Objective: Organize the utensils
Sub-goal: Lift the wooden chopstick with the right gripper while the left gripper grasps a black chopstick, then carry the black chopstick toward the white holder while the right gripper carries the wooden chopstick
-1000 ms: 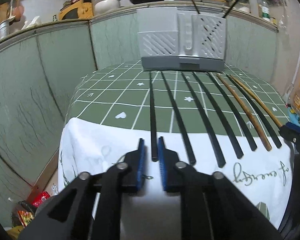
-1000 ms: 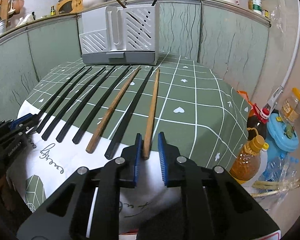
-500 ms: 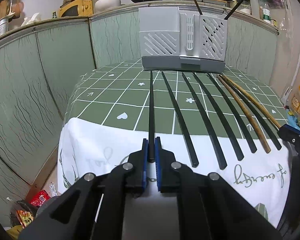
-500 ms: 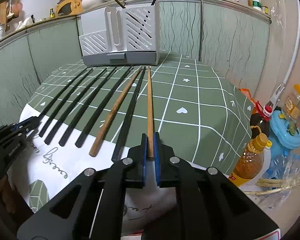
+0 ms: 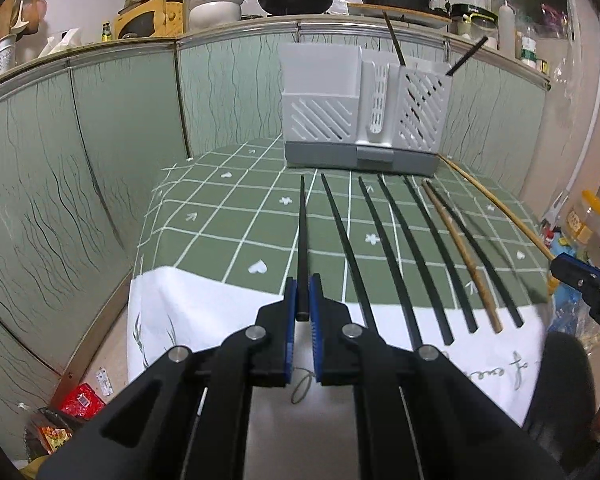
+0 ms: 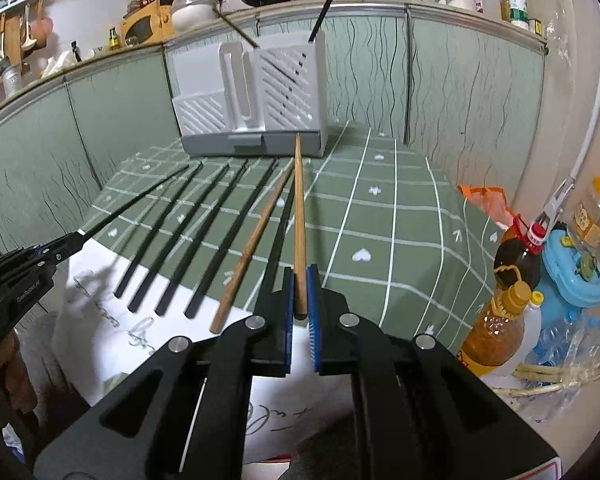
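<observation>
Left gripper (image 5: 302, 304) is clamped on the near end of a black chopstick (image 5: 302, 240), and the right gripper (image 6: 300, 296) is pinched on a brown wooden chopstick (image 6: 299, 216), both sticks pointing toward the back of the table. The rest of the chopsticks (image 5: 412, 248) lie side by side on the green checked tablecloth (image 5: 228, 216), near ends resting on a white cloth (image 5: 204, 320), mostly black with one brown one in the mix. At the far edge sits a grey utensil holder (image 5: 360, 116) with slotted compartments; its right compartment already has two sticks poking out at a tilt, and I can't tell what's in the left one. Right wrist view picks up stuff the left mostly misses: bottles (image 6: 500, 312) and a blue container (image 6: 572, 276) off the table's right side. Left wrist view shows red packaging (image 5: 82, 400) on the floor instead.
</observation>
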A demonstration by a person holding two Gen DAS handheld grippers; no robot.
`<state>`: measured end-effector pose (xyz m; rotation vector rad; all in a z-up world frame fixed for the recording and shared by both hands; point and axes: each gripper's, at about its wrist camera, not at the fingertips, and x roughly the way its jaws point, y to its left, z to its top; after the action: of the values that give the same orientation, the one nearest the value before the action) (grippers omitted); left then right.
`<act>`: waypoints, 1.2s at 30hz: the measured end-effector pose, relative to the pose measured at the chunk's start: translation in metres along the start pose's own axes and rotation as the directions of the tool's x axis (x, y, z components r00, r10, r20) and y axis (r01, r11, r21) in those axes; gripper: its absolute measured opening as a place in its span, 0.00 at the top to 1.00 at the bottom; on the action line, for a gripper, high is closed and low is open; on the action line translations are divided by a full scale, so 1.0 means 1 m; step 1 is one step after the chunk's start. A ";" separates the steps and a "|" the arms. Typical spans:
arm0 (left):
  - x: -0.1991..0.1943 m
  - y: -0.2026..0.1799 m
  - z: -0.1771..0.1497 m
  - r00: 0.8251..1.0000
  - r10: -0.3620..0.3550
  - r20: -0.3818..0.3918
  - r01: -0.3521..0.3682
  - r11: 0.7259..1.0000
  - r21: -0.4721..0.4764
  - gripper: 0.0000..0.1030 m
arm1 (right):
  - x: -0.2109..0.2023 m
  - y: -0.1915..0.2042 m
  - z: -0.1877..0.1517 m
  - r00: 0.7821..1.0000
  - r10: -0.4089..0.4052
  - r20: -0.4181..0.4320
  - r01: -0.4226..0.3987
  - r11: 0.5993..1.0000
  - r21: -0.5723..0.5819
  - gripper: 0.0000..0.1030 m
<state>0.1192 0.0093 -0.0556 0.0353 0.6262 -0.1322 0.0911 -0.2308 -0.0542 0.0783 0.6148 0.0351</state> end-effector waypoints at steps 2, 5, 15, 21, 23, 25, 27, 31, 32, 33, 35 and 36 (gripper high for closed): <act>-0.005 0.003 0.006 1.000 -0.006 0.010 0.006 1.000 -0.005 0.92 | -0.005 -0.001 0.006 1.000 0.005 0.004 -0.005 1.000 0.000 0.94; -0.013 0.007 0.014 1.000 -0.009 0.023 0.009 1.000 -0.007 0.92 | -0.010 -0.002 0.015 1.000 0.009 0.004 -0.009 1.000 -0.002 0.94; -0.031 0.017 0.032 0.998 -0.008 0.059 0.008 1.000 -0.007 0.92 | -0.014 -0.004 0.021 1.000 0.000 0.014 0.000 1.000 -0.003 0.94; -0.031 0.019 0.033 0.998 -0.012 0.062 0.013 1.000 -0.018 0.92 | -0.015 -0.007 0.022 1.000 -0.006 0.020 0.006 1.000 0.005 0.94; -0.032 0.019 0.033 0.998 -0.015 0.063 0.016 1.000 -0.018 0.92 | -0.017 -0.008 0.023 1.000 -0.004 0.027 0.004 1.000 0.008 0.94; -0.033 0.020 0.034 0.998 -0.021 0.064 0.023 1.000 -0.020 0.92 | -0.019 -0.009 0.024 0.999 -0.002 0.036 0.001 1.000 0.007 0.94; -0.036 0.020 0.037 0.997 -0.030 0.070 0.032 0.999 -0.020 0.92 | -0.022 -0.010 0.030 0.999 0.005 0.048 -0.005 1.000 0.007 0.94; -0.038 0.023 0.045 0.995 -0.057 0.076 0.059 0.998 -0.034 0.92 | -0.027 -0.011 0.045 0.997 0.015 0.074 -0.015 1.000 0.006 0.94; -0.040 0.024 0.049 0.995 -0.059 0.081 0.062 0.997 -0.035 0.92 | -0.029 -0.011 0.050 0.997 0.017 0.081 -0.017 1.000 0.003 0.94; -0.041 0.024 0.051 0.994 -0.060 0.086 0.063 0.997 -0.033 0.92 | -0.030 -0.011 0.055 0.996 0.019 0.088 -0.020 1.000 0.002 0.94; -0.044 0.024 0.058 0.993 -0.063 0.098 0.066 0.997 -0.031 0.92 | -0.031 -0.012 0.064 0.995 0.024 0.099 -0.025 1.000 0.001 0.94; -0.046 0.025 0.062 0.992 -0.066 0.105 0.070 0.997 -0.032 0.92 | -0.033 -0.013 0.069 0.994 0.026 0.108 -0.026 1.000 -0.001 0.94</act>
<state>0.1215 0.0349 0.0218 -0.0273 0.5262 -0.1878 0.1044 -0.2499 0.0202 0.0876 0.5052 0.0557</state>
